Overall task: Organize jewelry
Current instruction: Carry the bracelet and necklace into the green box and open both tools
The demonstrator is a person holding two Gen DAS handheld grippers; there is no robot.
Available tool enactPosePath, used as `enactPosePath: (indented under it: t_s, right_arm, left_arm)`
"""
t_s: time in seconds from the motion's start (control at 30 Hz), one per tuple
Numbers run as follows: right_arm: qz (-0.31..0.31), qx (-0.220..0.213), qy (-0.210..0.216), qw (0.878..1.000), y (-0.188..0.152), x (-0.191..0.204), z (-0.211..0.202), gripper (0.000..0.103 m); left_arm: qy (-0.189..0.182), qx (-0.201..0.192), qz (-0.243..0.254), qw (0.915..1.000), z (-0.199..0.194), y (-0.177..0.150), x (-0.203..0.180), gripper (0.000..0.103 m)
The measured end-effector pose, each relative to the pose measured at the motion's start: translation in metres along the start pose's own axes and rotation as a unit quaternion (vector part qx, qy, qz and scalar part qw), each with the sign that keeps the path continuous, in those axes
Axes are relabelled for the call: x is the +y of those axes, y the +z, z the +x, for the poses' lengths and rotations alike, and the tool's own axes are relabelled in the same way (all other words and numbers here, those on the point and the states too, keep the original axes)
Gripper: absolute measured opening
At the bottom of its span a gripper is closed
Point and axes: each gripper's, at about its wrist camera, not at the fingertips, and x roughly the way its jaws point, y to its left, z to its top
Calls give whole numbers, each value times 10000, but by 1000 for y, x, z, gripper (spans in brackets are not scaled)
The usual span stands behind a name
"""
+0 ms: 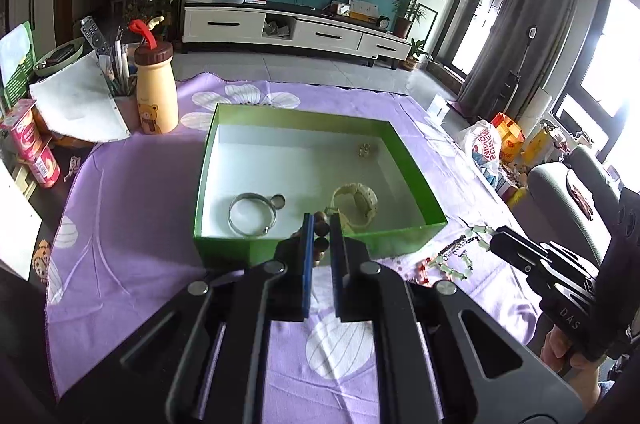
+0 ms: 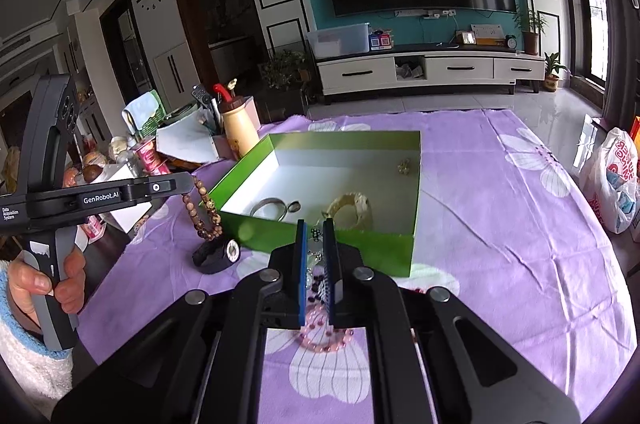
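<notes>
A green box (image 1: 416, 163) with a white inside sits on the purple cloth. In it lie a silver bangle (image 1: 252, 214), a cream watch (image 1: 356, 201) and a small gold piece (image 1: 365, 149). My left gripper (image 1: 321, 224) is shut on a brown wooden bead bracelet (image 1: 321, 244), held at the box's near wall; the bracelet hangs from it in the right wrist view (image 2: 202, 212). My right gripper (image 2: 315, 230) is shut on a beaded piece (image 2: 316, 234), near the box's front wall (image 2: 360, 248). A pink bead bracelet (image 2: 324, 342) lies under it.
A green bead bracelet (image 1: 464, 256) and red beads (image 1: 424, 270) lie on the cloth right of the box. A black watch (image 2: 218, 256) lies left of the box. A yellow bear bottle (image 1: 155, 87), cans (image 1: 34, 147) and papers crowd the left. A plastic bag (image 2: 612, 179) sits at right.
</notes>
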Motion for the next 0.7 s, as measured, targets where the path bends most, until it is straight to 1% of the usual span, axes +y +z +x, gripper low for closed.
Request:
enactPosePath:
  t_s: [0.17,0.33,0.57,0.7]
  right_arm:
    - [89,-62,2,9999,24,-12,16,7]
    - [156,-99,-44,9998,45,-23,37,7]
    - [233,139,-179,9995,60,-38,80,7]
    - [417,354,-134,9984,63,-50,108,7]
  left_arm:
    - [-26,64,-91,9999,22,26,1,7]
    - [36,116,-114,9999,46,48,0,7]
    - [64,287,-266,9992,88,72,7,7]
    - [136,447,-280,9985,117,82,10,7]
